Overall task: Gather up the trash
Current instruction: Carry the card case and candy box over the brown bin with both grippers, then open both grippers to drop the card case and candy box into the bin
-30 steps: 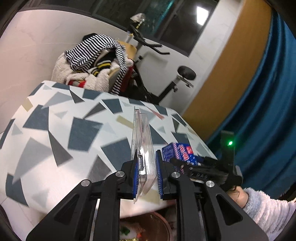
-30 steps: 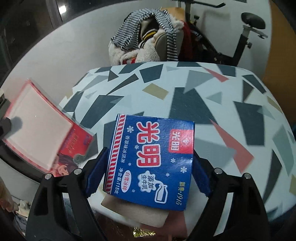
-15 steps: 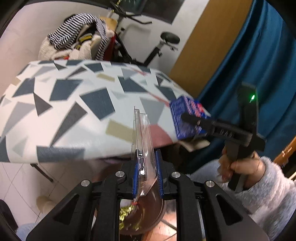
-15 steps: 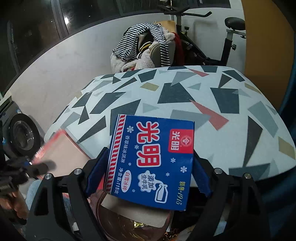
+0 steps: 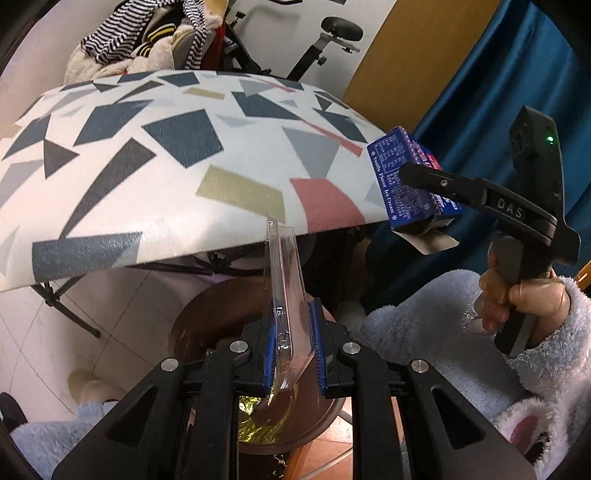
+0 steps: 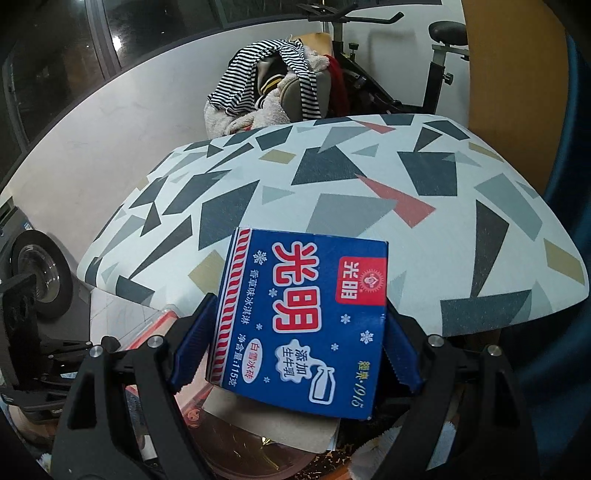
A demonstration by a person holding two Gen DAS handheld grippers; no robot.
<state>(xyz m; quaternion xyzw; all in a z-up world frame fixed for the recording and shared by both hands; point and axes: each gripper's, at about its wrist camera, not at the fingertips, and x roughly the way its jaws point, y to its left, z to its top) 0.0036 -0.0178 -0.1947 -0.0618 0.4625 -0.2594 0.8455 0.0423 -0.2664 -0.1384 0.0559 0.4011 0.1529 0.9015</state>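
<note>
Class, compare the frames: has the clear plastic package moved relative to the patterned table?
Yes. The clear plastic package has dropped from over the patterned table to below its edge, above the brown bin.

Your table (image 6: 369, 177) has a white top with grey, navy, tan and red shards, on folding legs (image 5: 66, 310). At 12 o'clock behind it: chair piled with striped and fleecy clothes (image 6: 273, 81), exercise bike (image 6: 436, 55) at 1. White wall (image 6: 92, 140), dark windows (image 6: 147, 22) at 11. Wood panel (image 5: 417, 55) and blue curtain (image 5: 517, 66) at 2. White floor tiles (image 5: 122, 295) underneath you.
</note>
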